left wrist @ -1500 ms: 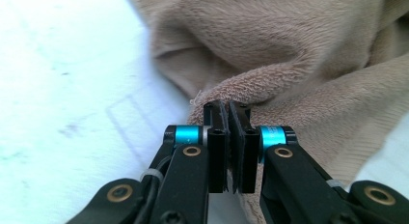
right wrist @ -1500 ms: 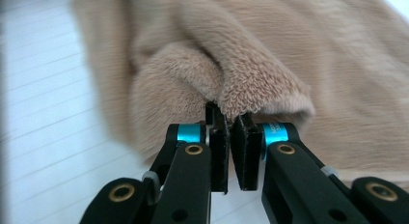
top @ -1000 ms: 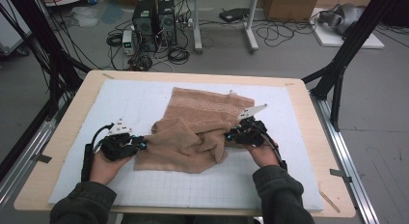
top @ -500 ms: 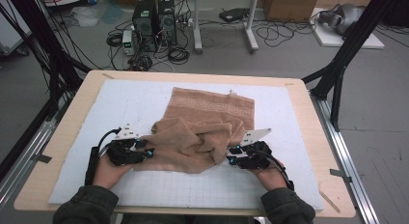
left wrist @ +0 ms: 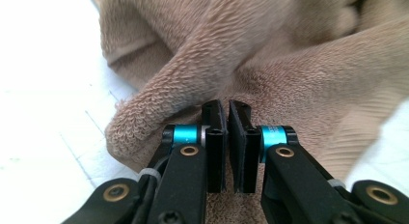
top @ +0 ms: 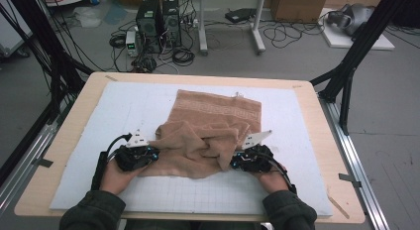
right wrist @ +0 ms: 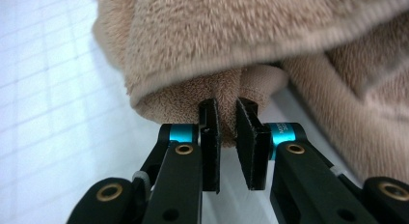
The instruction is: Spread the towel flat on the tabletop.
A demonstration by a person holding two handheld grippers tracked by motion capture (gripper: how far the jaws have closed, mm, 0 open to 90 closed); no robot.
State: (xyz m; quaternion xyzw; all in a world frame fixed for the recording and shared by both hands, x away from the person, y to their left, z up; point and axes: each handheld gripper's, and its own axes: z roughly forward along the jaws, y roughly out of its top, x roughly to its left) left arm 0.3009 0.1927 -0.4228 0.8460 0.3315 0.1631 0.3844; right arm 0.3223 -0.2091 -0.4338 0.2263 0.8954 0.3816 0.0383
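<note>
A tan terry towel (top: pixel 213 126) lies crumpled on the white grid mat (top: pixel 124 111), its far half flat and its near half bunched into folds. My left gripper (top: pixel 156 153) is at the towel's near left edge. In the left gripper view its jaws (left wrist: pixel 226 113) are almost together, pinching a thin bit of towel (left wrist: pixel 289 55). My right gripper (top: pixel 233 163) is at the near right edge. In the right gripper view its jaws (right wrist: pixel 226 110) clamp a thick rolled fold of the towel (right wrist: pixel 241 35).
The mat covers a wooden table (top: pixel 307 91) with bare rims on all sides. Black frame legs (top: pixel 346 76) stand at both far corners. Computer towers (top: pixel 158 17) and cables sit on the floor beyond the table.
Both grippers have moved toward the person and slightly apart, dragging the towel's near folds with them. The far half has stayed flat.
</note>
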